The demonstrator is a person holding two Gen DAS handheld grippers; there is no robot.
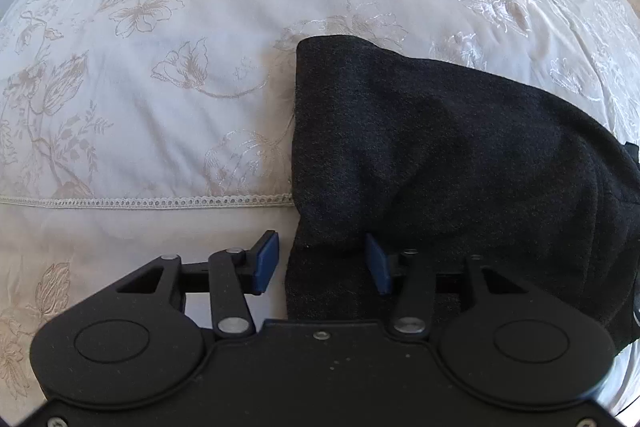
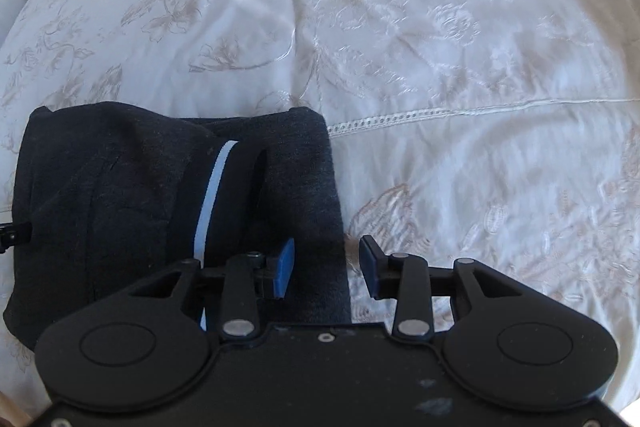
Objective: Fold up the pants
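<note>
Jaws of both grippers gape over the pants (image 1: 440,147); only right view shows their white stripe (image 2: 212,195)

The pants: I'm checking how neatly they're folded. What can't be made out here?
- Left wrist view: the pants run off the right edge, and the left tool covers their near end.
- Right wrist view: the right tool hides their near edge.
- Layers underneath: hidden by the top fold.

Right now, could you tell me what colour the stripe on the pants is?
Light blue-white stripe on dark charcoal pants, clearest in the right wrist view.
</note>
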